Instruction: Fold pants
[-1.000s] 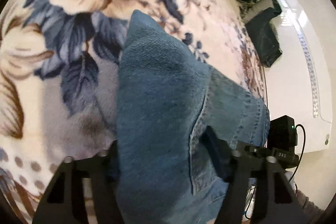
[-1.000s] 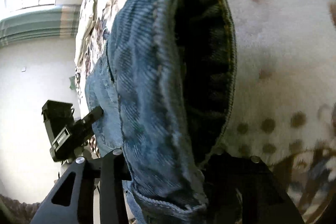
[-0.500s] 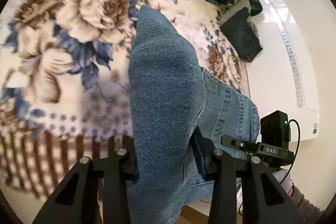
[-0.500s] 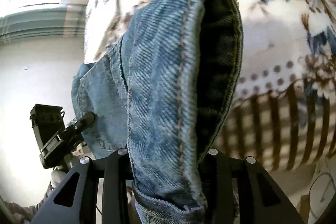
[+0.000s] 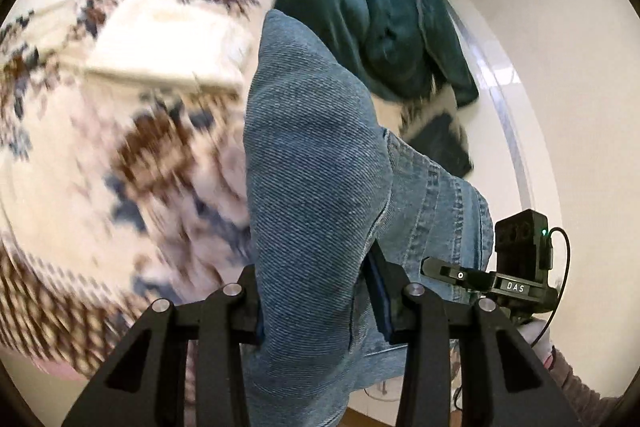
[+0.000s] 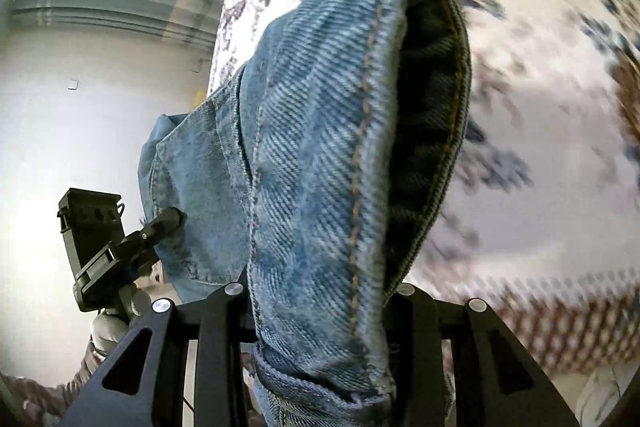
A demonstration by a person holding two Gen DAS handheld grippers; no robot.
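Both ends of the blue jeans point(image 5: 312, 163) up off the floral blanket point(image 5: 120, 131) now, denim bunched thick between the jaws of the left gripper point(image 5: 316, 291) and pinched tight there, fabric rising in a hump above the fingers. Same story at the right gripper point(image 6: 320, 291): jaws clamped on a stitched edge of the jeans point(image 6: 320, 131), dark inside of the fold gaping toward the blanket point(image 6: 540, 107). Beyond the jeans, a dark green garment point(image 5: 380, 19) heaped on the blanket's far side, and beside the jeans a folded cream cloth point(image 5: 160, 47), all blurred.
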